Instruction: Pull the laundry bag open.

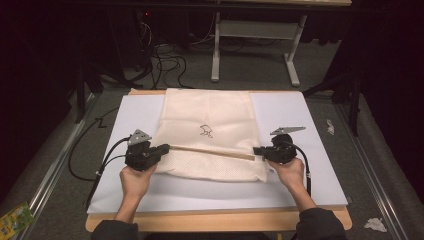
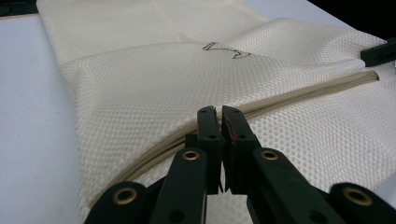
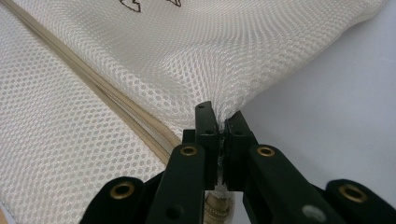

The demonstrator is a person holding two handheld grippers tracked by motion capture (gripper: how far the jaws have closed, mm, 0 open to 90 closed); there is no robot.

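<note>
Your surface (image 1: 310, 165) is a white board on a wooden top, and most of its middle is taken by the cream mesh laundry bag (image 1: 210, 115), which lies flat and runs from the far edge down toward you. The bag's far end reaches the board's far edge; its near end stops well short of the near edge, so a bare white strip lies open in front of your hands. To either side of the bag there is also bare board out to the left and right edges.

Across the bag, near its lower end, runs the tan zipper band (image 1: 212, 150) from one side edge to the other (slightly slanted, lower at your right). Above it sits a small dark embroidered mark (image 1: 205, 131).

Your left tongs (image 1: 164, 148) are clenched on the bag's left side edge where the zipper band begins; in the left gripper view the left tongs (image 2: 219, 116) pinch mesh (image 2: 140, 93) right beside the band. Your right tongs (image 1: 258, 150) are clenched on the right side edge at the band's other end, and the right gripper view shows the right tongs (image 3: 219, 119) biting a gathered fold of mesh (image 3: 187, 56).
</note>
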